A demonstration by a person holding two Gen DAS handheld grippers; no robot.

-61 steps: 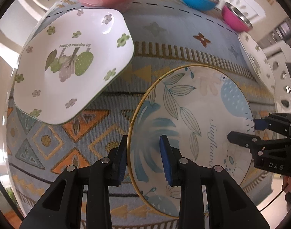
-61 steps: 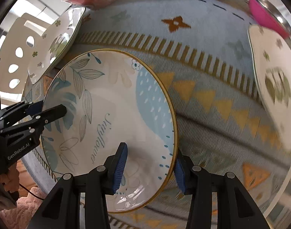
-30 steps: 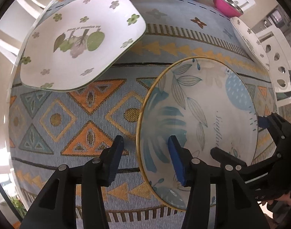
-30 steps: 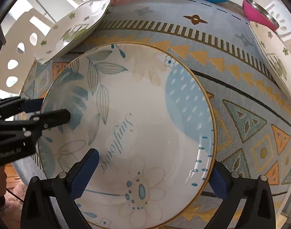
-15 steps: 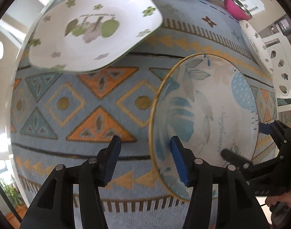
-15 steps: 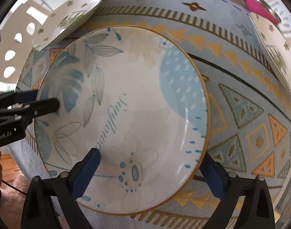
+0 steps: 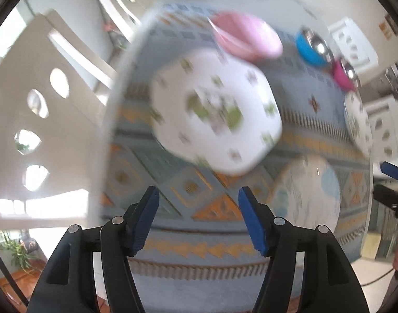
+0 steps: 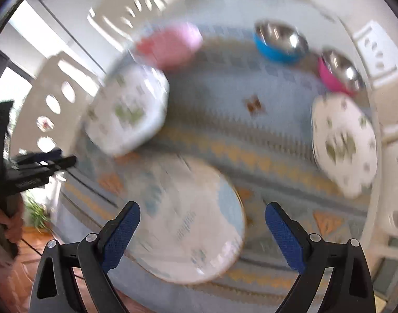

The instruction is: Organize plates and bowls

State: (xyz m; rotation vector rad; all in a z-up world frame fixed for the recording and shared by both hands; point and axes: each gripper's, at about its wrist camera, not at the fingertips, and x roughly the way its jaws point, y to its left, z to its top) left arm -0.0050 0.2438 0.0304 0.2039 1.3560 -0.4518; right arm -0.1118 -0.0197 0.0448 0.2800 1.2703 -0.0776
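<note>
The round plate [image 8: 191, 221] with a gold rim and blue floral print lies flat on the patterned tablecloth [image 8: 238, 83], low in the middle of the right wrist frame and at lower right in the left wrist view [image 7: 307, 195]. It looks like glazed ceramic: stiff, fairly heavy, slick and breakable, so the raised rim is the likely place to pinch it. The right gripper [image 8: 202, 227] is spread wide above it, holding nothing. The left gripper [image 7: 199, 215] also gapes empty, facing a white scalloped plate [image 7: 214, 116] at frame centre. A matching plate [image 8: 343, 143] sits at right; pink [image 8: 170, 44], blue [image 8: 279, 41] and magenta [image 8: 338, 73] bowls line the top. Motion blur smears everything.
</note>
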